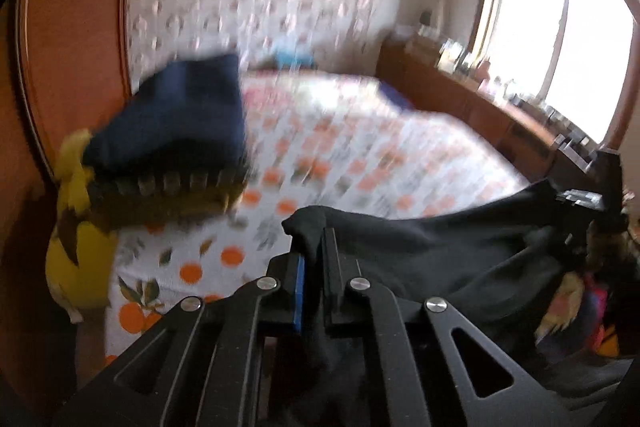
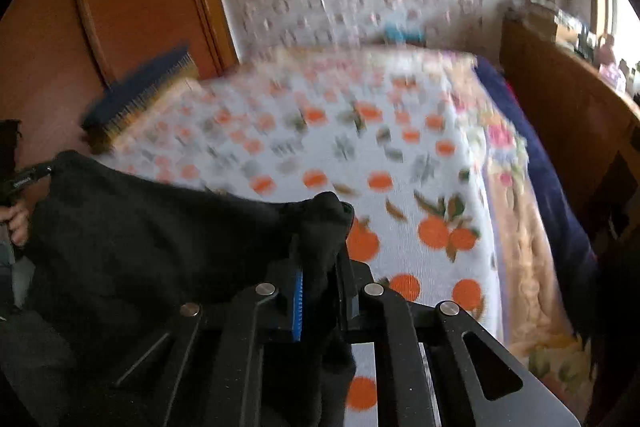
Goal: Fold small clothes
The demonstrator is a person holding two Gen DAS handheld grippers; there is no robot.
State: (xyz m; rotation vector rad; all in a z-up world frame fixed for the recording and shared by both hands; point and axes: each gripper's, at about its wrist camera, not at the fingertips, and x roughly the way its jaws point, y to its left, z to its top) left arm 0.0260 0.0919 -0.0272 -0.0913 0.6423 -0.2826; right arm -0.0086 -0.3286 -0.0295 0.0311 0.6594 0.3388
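A black garment (image 1: 440, 251) hangs stretched between my two grippers above the near edge of the bed. My left gripper (image 1: 314, 247) is shut on its left corner. My right gripper (image 2: 320, 227) is shut on its right corner; the cloth (image 2: 132, 227) spreads left from it. The other gripper shows at the far right of the left wrist view (image 1: 588, 203). A stack of folded clothes (image 1: 172, 139), navy on top, lies on the bed's left side; it also shows in the right wrist view (image 2: 136, 103). Both views are blurred by motion.
The bed (image 1: 340, 155) has a white cover with orange fruit print (image 2: 360, 155). A yellow plush toy (image 1: 76, 259) sits by the stack. A wooden wardrobe (image 1: 72, 27) stands left, a cluttered wooden dresser (image 1: 500, 99) right under the window.
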